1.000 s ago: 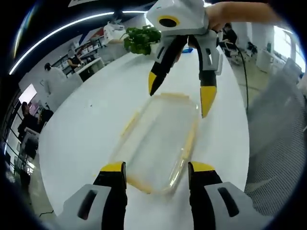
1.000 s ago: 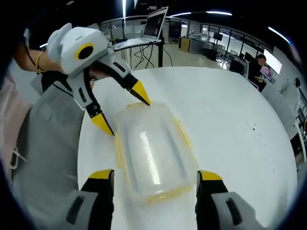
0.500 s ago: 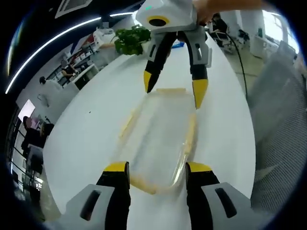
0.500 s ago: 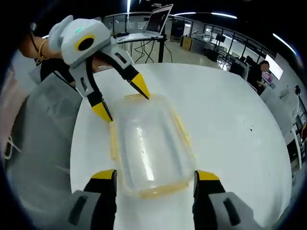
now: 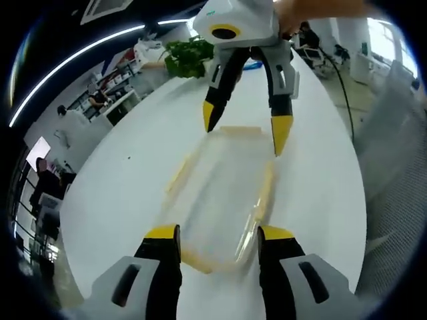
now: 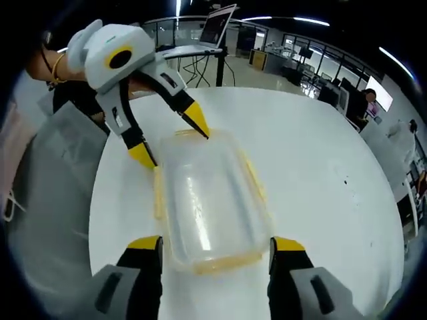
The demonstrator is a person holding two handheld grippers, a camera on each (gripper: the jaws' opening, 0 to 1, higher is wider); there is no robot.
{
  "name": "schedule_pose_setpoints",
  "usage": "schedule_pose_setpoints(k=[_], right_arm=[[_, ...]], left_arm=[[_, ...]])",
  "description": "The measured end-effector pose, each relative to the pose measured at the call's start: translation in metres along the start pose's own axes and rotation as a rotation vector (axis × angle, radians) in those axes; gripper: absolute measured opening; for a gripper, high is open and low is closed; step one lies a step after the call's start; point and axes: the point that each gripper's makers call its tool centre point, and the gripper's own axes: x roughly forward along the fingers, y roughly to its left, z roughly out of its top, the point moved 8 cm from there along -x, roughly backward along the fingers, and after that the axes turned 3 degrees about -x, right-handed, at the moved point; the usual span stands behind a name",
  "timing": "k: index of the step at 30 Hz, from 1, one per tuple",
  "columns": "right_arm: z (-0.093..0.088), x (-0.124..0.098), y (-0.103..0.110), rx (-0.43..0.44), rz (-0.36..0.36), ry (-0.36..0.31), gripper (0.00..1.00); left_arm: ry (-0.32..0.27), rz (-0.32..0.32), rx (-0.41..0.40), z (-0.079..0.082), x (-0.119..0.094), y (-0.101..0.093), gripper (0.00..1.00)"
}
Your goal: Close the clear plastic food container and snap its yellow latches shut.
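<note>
Clear, rounded-rectangular plastic food container with yellow latches lies lidded on the smooth white worktop. The left hand-held gripper straddles its near end, yellow-tipped jaws spread apart; the right hand-held gripper straddles the opposite end, jaws likewise apart. A leafy green plant stands far back.

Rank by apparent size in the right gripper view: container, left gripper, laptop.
1. Clear container, largest.
2. Left gripper, somewhat smaller.
3. Laptop, smallest, though it stands far back, so nearness skews this.
</note>
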Motion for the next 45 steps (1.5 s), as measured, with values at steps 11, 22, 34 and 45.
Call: schedule_pose_setpoints(k=[11,22,34,45], right_arm=[[0.002,0.005,-0.027,-0.002,-0.002,-0.013,0.64],[0.003,0.009,-0.057,-0.012,0.004,-0.033,0.64],[0.003,0.010,-0.067,-0.004,0.004,-0.050,0.64],[0.004,0.011,-0.065,0.014,-0.026,-0.036,0.65]], left_arm=[[-0.001,0.003,-0.001,0.004,0.012,0.023,0.43],[-0.004,0.022,0.005,0.009,0.026,0.046,0.44],[0.040,0.043,0.089,0.012,0.033,0.053,0.43],[0.031,0.069,0.023,0.012,0.034,0.052,0.46]])
